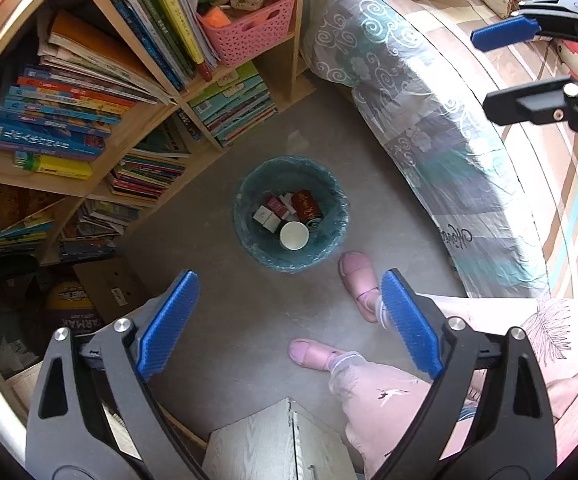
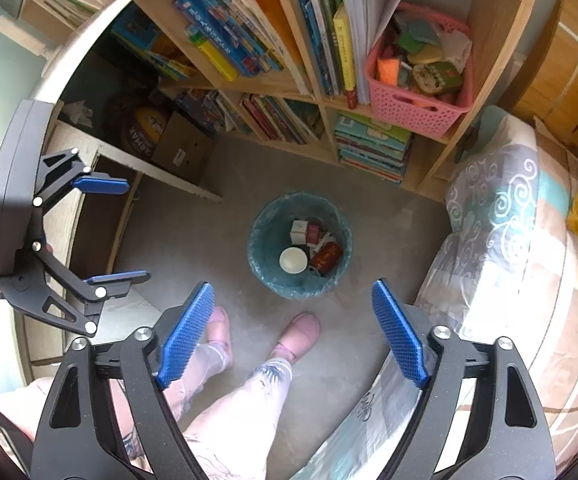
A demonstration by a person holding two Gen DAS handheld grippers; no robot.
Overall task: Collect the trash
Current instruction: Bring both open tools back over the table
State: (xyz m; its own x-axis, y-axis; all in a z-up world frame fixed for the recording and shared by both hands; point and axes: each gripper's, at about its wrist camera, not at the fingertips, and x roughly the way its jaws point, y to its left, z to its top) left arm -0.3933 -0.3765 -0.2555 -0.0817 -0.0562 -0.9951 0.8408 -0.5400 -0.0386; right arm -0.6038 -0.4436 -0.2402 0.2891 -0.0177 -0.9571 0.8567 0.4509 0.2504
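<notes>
1. Stands on the grey floor between the bookshelf and the bed: a round bin lined with a teal bag, upright.
2. Inside the bin: a white paper cup mouth up, a red can on its side touching the cup, several small cartons packed beside them.
3. Left gripper: blue pads spread wide, nothing between them, pointing down over the floor near the bin.
4. Right gripper: likewise spread wide and empty, aimed down toward the bin.
5. On the bookshelf, top right compartment: a pink perforated basket heaped with small packets and tins, beside upright books.
6. Below the grippers: two pink slippers on the floor just beside the bin.
</notes>
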